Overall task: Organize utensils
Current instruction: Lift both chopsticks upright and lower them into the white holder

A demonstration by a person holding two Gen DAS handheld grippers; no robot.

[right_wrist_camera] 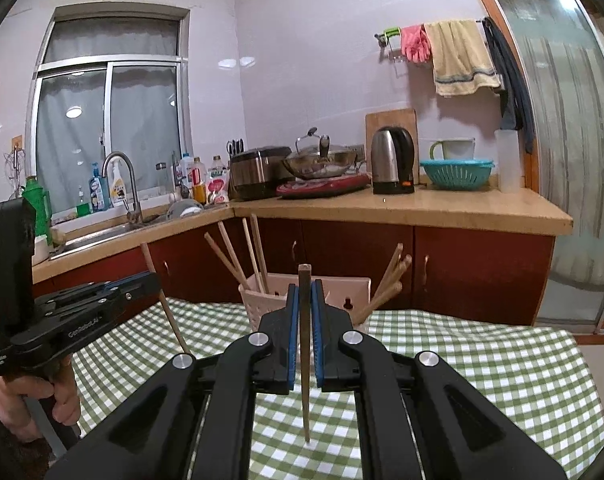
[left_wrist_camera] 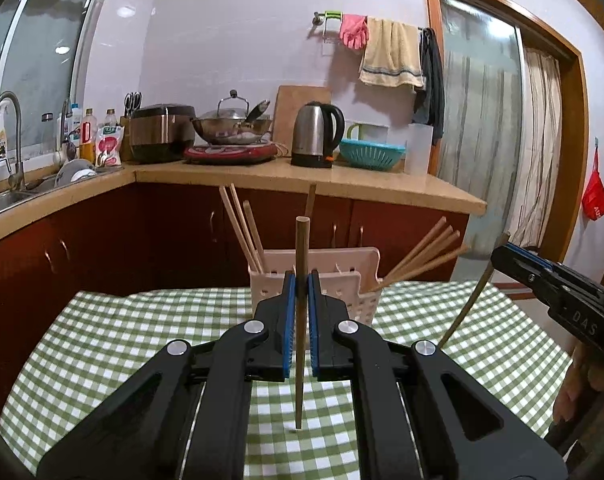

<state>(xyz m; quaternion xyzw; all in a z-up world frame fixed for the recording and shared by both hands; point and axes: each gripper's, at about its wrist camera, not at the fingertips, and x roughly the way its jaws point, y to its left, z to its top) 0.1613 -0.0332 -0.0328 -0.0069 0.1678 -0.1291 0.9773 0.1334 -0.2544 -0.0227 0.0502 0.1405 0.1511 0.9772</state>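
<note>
I'm driving two grippers, one chopstick in each. Left gripper (left_wrist_camera: 301, 280): blue pads pinched together on one brown chopstick (left_wrist_camera: 300, 320), held upright, top end above the fingers, tip hanging just over the green-checked tablecloth (left_wrist_camera: 101, 340). Straight past it sits one pale pink utensil holder (left_wrist_camera: 354, 268) on the table. Left compartment of the holder has three light chopsticks (left_wrist_camera: 241, 228) leaning left; a fourth stick (left_wrist_camera: 310, 200) shows behind my held one, and I can't tell which compartment it's in. Right side of the holder: four chopsticks (left_wrist_camera: 426, 252) fanned out to the right, leaning low over the rim. In the right wrist view the same holder shows four sticks at left, roughly three or four at right, ends overlap so the count is unsure. Right gripper (right_wrist_camera: 305, 292): fingers clamped tight on one darker chopstick (right_wrist_camera: 305, 360), upright, slightly tilted, tip just above the cloth. Each view also catches the other gripper at its edge with its stick slanting down towards the table. One hand (right_wrist_camera: 41, 396) is visible on the left gripper's handle. Background counter (left_wrist_camera: 342, 180): one kettle (left_wrist_camera: 316, 134), one teal colander (left_wrist_camera: 372, 154), one lidded wok (left_wrist_camera: 231, 122), one rice cooker (left_wrist_camera: 161, 132).
</note>
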